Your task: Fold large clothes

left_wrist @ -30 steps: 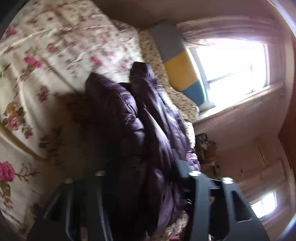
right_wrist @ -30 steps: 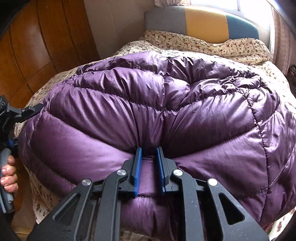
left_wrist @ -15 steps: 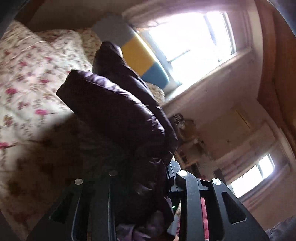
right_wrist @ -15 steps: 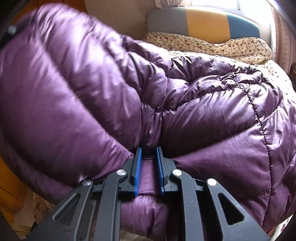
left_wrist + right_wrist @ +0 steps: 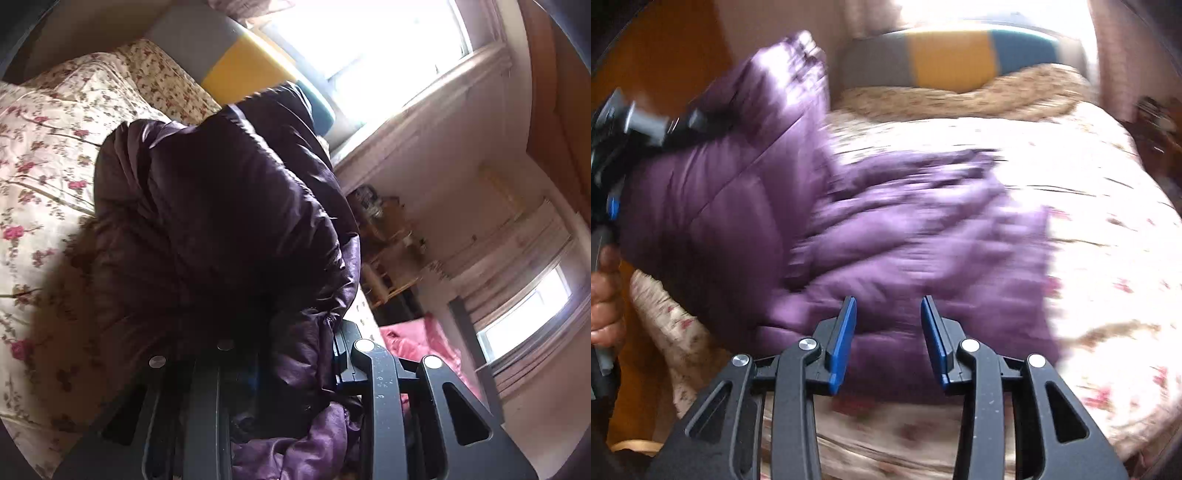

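Observation:
A large purple puffer jacket (image 5: 886, 236) lies on the floral bed (image 5: 1089, 221), its left part lifted. My left gripper (image 5: 291, 369) is shut on a thick bunch of the jacket (image 5: 229, 206), which hangs dark in front of its camera; this gripper also shows at the left of the right wrist view (image 5: 646, 125), holding the jacket's raised edge. My right gripper (image 5: 888, 332) is open and empty, its blue pads (image 5: 842, 339) apart just in front of the jacket's near edge. The right wrist view is blurred by motion.
A grey, yellow and blue headboard (image 5: 953, 55) and a floral pillow (image 5: 960, 92) stand at the far end of the bed. A bright window (image 5: 369, 48), wooden shelves (image 5: 388, 240) and pink cloth (image 5: 417, 343) are beside the bed. A wooden wall (image 5: 665, 55) is at the left.
My right gripper has opened and let go of the jacket's near edge and pulled back. My left gripper has lifted its side of the jacket up and over toward the bed's middle.

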The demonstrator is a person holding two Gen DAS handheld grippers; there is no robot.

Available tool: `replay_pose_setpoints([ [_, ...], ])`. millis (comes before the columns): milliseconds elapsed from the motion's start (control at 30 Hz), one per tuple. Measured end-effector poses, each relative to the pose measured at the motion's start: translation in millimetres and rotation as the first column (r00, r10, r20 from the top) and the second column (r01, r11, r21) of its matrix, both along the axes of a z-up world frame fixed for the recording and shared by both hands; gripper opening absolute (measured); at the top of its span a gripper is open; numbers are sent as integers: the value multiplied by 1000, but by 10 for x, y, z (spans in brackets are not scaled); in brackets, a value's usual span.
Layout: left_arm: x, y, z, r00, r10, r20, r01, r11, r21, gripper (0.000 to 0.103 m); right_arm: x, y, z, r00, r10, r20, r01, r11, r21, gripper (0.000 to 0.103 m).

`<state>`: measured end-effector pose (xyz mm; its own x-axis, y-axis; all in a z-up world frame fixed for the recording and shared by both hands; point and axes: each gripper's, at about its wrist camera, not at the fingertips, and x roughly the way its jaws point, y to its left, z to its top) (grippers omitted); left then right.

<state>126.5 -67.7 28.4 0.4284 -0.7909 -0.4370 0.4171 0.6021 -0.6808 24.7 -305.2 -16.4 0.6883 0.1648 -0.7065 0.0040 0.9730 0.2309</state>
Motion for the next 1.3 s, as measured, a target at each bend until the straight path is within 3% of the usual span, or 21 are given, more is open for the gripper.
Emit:
replay_pose_setpoints([
  [133, -14, -332, -34, 1000, -15, -9, 15, 997, 70, 27, -122, -501, -22, 989, -140, -36, 138, 989, -51, 42],
  [300, 11, -728, -141, 999, -28, -19, 30, 989, 147, 27, -215, -1039, -156, 953, -285, -101, 277, 957, -87, 42],
  [567, -42, -1406, -479, 998, -44, -45, 56, 951, 304, 27, -278, -1337, -298, 921, -356, -155, 342, 933, -113, 45],
  [700, -119, -1536, -521, 998, -55, -25, 60, 933, 355, 28, -285, -1499, -396, 914, -367, -174, 354, 930, -101, 45],
  [767, -136, -1515, -457, 998, -65, -15, 66, 933, 355, 36, -302, -1535, -420, 910, -374, -181, 364, 927, -89, 47],
  [900, -114, -1410, -294, 996, -85, 13, 76, 939, 335, 62, -314, -1466, -408, 910, -375, -175, 365, 927, -90, 52],
  [1067, -250, -1245, -95, 993, -95, 66, 69, 945, 321, 63, -259, -1305, -343, 923, -348, -163, 335, 937, -103, 53],
  [1167, -343, -1128, 41, 991, -90, 95, 58, 953, 296, 73, -220, -1234, -319, 928, -334, -163, 319, 941, -115, 53],
  [1300, -411, -930, 210, 990, -82, 111, 53, 968, 244, 73, -205, -1168, -294, 931, -326, -166, 306, 943, -132, 53],
])
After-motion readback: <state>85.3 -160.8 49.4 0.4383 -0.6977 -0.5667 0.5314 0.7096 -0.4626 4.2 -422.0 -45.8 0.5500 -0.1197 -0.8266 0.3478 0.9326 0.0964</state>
